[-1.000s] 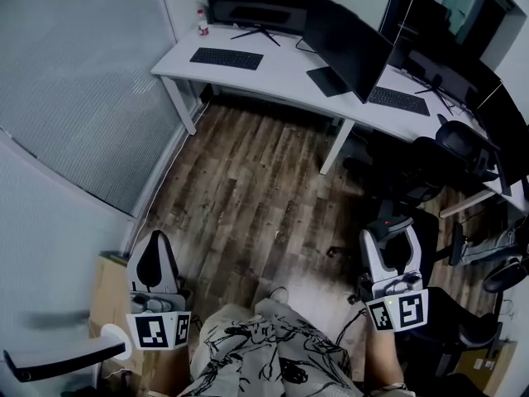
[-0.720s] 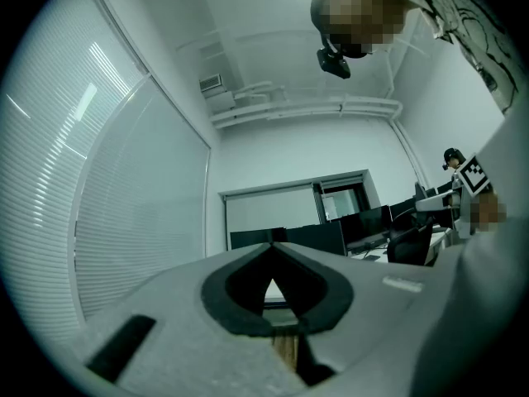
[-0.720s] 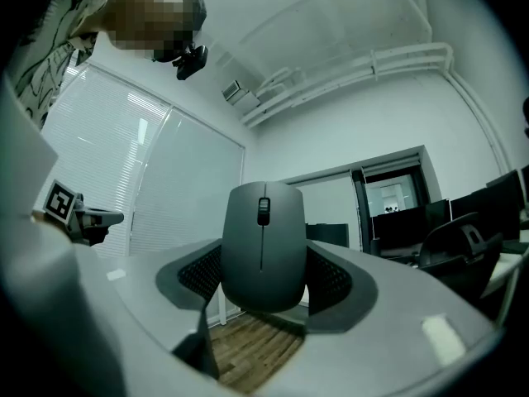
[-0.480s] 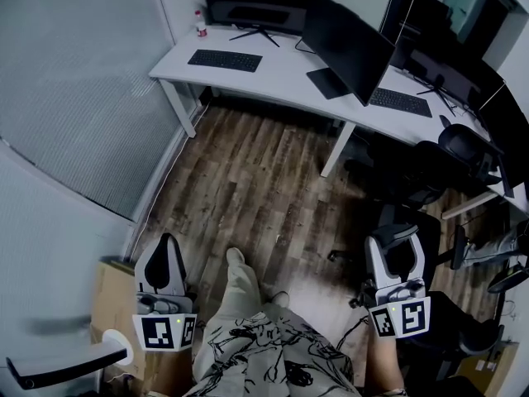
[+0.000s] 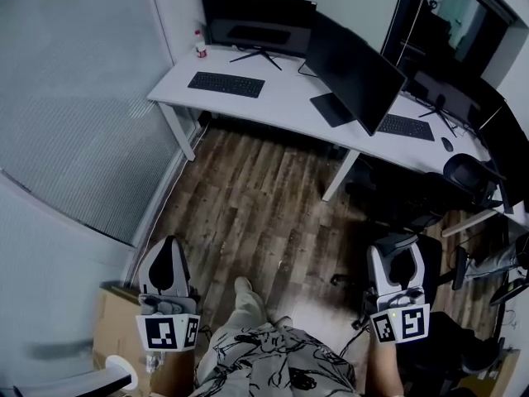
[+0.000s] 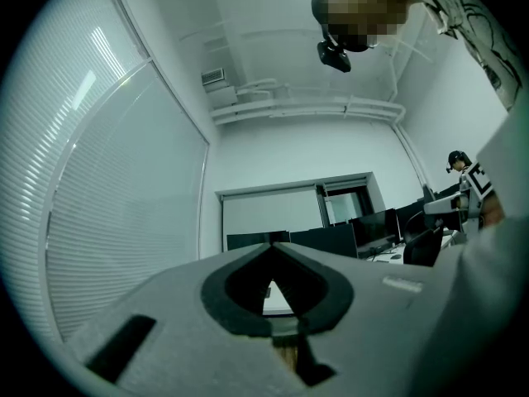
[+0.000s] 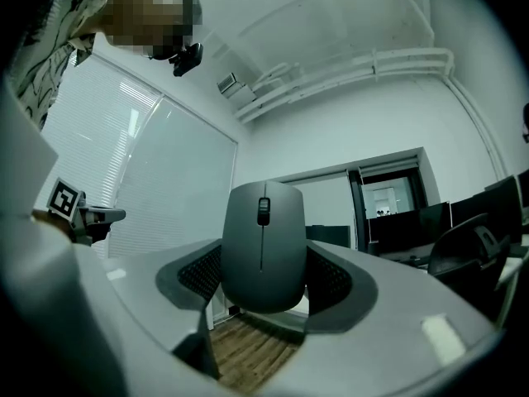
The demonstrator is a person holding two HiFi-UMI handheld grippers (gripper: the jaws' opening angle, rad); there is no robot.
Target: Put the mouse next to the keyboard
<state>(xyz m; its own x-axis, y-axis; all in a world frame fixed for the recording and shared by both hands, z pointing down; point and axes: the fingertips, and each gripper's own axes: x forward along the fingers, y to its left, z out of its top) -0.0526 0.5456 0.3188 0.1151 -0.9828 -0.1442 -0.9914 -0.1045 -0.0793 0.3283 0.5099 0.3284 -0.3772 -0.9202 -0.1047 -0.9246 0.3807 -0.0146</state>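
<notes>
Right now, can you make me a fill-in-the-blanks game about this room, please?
The right hand-held gripper is shut on a grey ____.
The ____ hand-held gripper is shut and empty.
The keyboard on the white desk is coloured ____.
Missing words: mouse, left, black.

Office: white desks (image 5: 281,89), monitors (image 5: 351,73), keyboards (image 5: 226,83), swivel chairs (image 5: 463,172), glass partition with blinds (image 5: 74,98).

Keyboard (image 5: 226,83) on desk (image 5: 281,98) far ahead, mouse (image 7: 263,230) in right claw (image 7: 264,273)
</notes>
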